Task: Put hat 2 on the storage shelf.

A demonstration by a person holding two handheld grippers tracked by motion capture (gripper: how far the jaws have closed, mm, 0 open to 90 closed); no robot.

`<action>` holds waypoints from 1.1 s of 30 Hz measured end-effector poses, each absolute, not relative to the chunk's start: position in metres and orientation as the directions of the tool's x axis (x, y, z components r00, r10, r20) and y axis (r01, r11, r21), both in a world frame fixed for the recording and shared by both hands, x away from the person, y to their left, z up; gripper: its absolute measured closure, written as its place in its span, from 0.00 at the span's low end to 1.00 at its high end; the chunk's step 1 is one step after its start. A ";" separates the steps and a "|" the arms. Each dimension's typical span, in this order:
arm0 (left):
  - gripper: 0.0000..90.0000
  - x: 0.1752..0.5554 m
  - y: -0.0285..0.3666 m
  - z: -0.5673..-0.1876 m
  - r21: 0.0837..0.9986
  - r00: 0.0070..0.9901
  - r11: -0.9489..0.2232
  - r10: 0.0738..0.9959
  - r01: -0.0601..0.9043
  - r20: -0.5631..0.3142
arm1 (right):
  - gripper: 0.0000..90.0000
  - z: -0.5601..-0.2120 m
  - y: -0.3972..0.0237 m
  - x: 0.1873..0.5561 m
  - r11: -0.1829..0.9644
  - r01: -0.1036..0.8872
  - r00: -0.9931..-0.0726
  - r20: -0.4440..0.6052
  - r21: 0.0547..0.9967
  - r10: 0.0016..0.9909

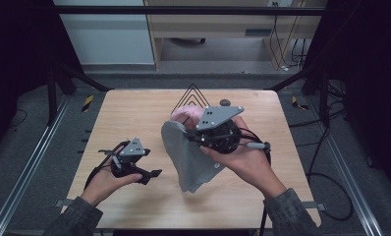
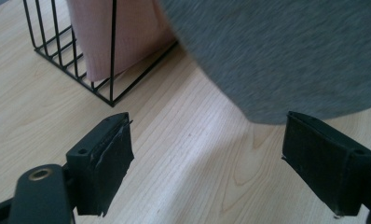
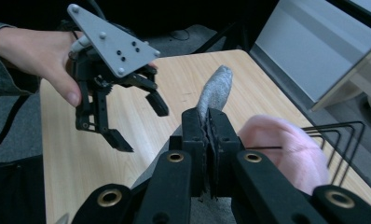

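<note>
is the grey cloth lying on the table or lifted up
Lifted: the right tongs are shut on the grey cloth, which hangs from them above the table.

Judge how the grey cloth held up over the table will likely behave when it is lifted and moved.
The grey cloth is probably floppy: it hangs in a loose drape from the right gripper, whose jaws pinch one edge. It seems light, since that thin pinch carries all of it. It may sway or drag, as its lower end hangs near the table.

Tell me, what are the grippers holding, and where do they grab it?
The right hand-held gripper pinches the grey cloth at its upper edge, so it hangs down. The left hand-held gripper is open and holds nothing.
</note>
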State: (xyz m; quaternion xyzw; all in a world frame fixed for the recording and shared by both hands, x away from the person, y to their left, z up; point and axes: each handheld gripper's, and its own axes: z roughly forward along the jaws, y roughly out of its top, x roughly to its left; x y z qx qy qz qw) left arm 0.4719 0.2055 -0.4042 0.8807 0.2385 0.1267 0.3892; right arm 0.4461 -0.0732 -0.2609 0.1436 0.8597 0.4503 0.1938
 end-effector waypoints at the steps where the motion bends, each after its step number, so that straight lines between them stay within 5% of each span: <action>1: 0.17 0.472 0.205 -0.404 0.749 0.854 -0.579 0.519 0.321 0.035 | 0.97 -0.261 -0.071 0.446 0.555 0.070 -0.885 -0.205 0.829 0.417; 22: 0.21 0.489 0.200 -0.394 0.786 0.873 -0.541 0.488 0.299 0.004 | 0.97 -0.262 -0.049 0.444 0.573 0.046 -0.907 -0.206 0.818 0.367; 25: 0.31 0.492 0.197 -0.390 0.798 0.861 -0.532 0.507 0.282 0.033 | 0.97 -0.263 -0.049 0.444 0.573 0.051 -0.907 -0.202 0.818 0.370; 33: 0.79 0.500 0.187 -0.391 0.795 0.868 -0.540 0.495 0.277 0.034 | 0.97 -0.269 -0.063 0.449 0.570 0.080 -0.897 -0.191 0.818 0.399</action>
